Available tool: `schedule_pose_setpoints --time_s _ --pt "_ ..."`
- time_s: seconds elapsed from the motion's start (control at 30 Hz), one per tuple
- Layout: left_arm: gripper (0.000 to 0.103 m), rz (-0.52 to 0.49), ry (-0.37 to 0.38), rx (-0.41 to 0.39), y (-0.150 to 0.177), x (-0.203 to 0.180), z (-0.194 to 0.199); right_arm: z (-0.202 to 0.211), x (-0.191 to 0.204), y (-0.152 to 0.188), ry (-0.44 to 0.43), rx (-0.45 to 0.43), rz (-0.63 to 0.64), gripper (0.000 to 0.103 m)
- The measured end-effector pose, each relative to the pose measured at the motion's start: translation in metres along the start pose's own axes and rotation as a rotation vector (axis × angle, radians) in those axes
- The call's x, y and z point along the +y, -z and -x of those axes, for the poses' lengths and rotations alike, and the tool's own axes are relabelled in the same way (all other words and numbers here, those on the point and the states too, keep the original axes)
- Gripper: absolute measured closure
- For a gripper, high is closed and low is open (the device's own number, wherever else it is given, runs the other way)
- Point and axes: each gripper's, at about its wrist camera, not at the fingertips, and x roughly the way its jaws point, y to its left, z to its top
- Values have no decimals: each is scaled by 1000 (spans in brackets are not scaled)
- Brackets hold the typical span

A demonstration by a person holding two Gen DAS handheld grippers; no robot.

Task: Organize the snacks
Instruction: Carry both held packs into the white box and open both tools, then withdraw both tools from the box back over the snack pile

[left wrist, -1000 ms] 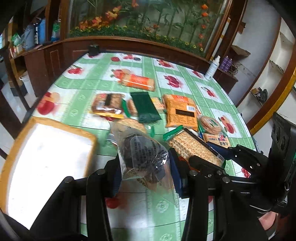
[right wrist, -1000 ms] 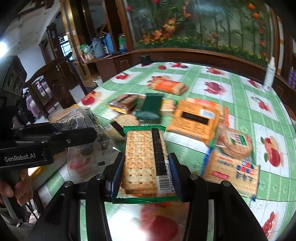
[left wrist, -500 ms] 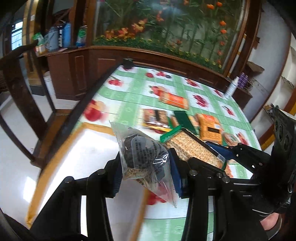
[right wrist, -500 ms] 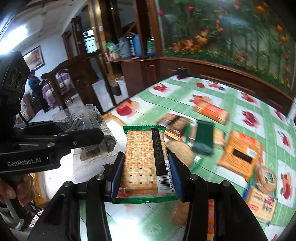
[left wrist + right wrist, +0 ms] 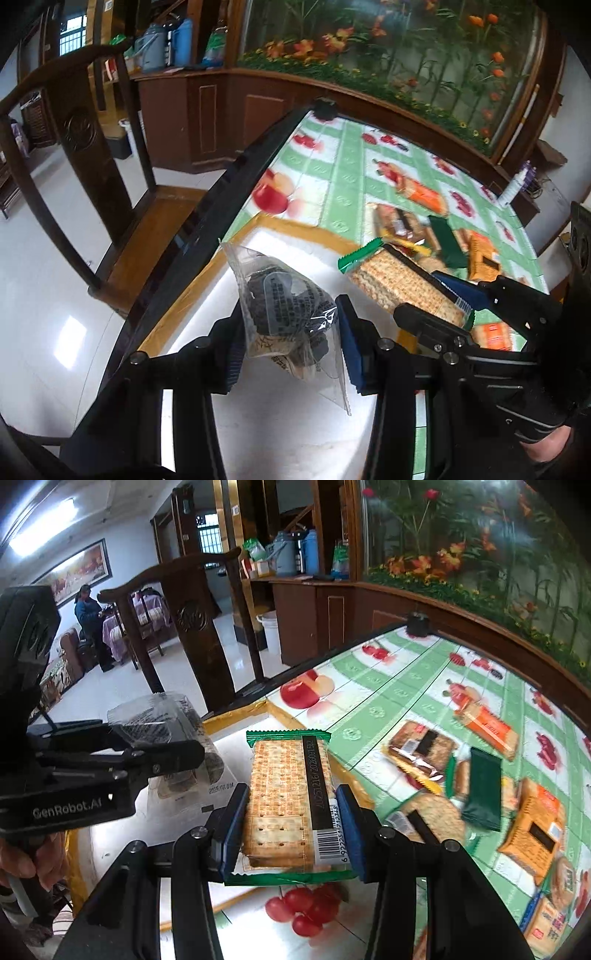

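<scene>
Left gripper (image 5: 291,345) closed on clear bag of dark snacks (image 5: 286,310), held above white tray (image 5: 280,432) with yellow rim. Right gripper (image 5: 290,829) clamped on cracker pack (image 5: 286,797) with green ends, barcode facing up, held over tray's edge. Remaining snack packs (image 5: 480,771) seen scattered on green fruit-print tablecloth (image 5: 373,698) beyond tray. 2 grippers positioned side by side.
</scene>
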Motion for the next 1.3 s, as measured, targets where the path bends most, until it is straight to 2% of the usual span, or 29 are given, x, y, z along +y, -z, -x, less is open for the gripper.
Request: schedule_pose_setpoints --time_s 0.43,0.63,0.73,0.8,0.83,0.87,0.9,1.07,1.3 --pt "56 59 -39 44 12 29 -21 -54 16 0 -22 117 6 56" --pt "55 60 -44 47 13 29 -22 -69 22 4 -24 153 16 55" --pt "55 65 -49 48 13 29 -22 -68 22 4 -29 148 7 54" --pt "52 71 -55 54 12 30 -23 -64 24 2 -28 132 14 47" --pt "49 73 -59 56 12 30 -23 -62 25 1 -24 123 17 37" --pt "40 75 -60 55 12 30 -22 -58 25 0 -17 111 20 32" --pt "34 76 -57 48 11 29 -21 -56 25 -1 -13 102 21 32" --pt "25 52 -71 16 8 22 -11 -39 20 -2 -9 68 5 32" --pt "24 34 -58 -6 4 8 1 -11 7 2 12 17 -16 32"
